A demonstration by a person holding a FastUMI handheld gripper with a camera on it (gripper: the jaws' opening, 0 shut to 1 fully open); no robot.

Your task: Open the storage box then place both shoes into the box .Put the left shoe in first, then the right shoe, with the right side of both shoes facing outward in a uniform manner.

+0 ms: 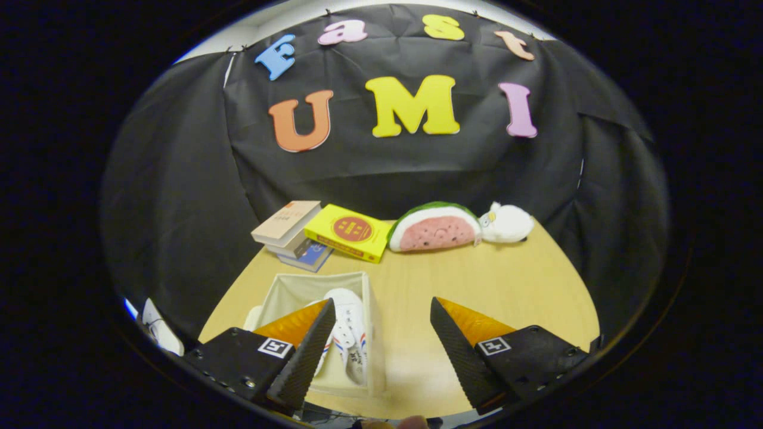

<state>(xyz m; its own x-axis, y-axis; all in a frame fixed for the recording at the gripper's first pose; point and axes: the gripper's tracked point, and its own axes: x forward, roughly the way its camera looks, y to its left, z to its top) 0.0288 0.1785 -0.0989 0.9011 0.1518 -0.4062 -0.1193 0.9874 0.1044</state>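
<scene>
An open beige fabric storage box (pixel 316 284) sits on the wooden table (pixel 512 286), under and just ahead of my left finger (pixel 304 351). Inside it lies a white shoe (pixel 349 328) with red and blue stripes, lying along the box's right wall. My gripper (pixel 381 310) is open above the table with nothing between its fingers; the right finger (pixel 459 351) hangs over bare table beside the box. Another white shoe (pixel 160 333) shows off the table's left edge, low down, partly hidden.
At the back of the table lie a stack of books (pixel 292 232), a yellow book (pixel 350 231), a watermelon-slice plush (pixel 435 227) and a white plush toy (pixel 506 223). Black cloth walls close the booth behind and on both sides.
</scene>
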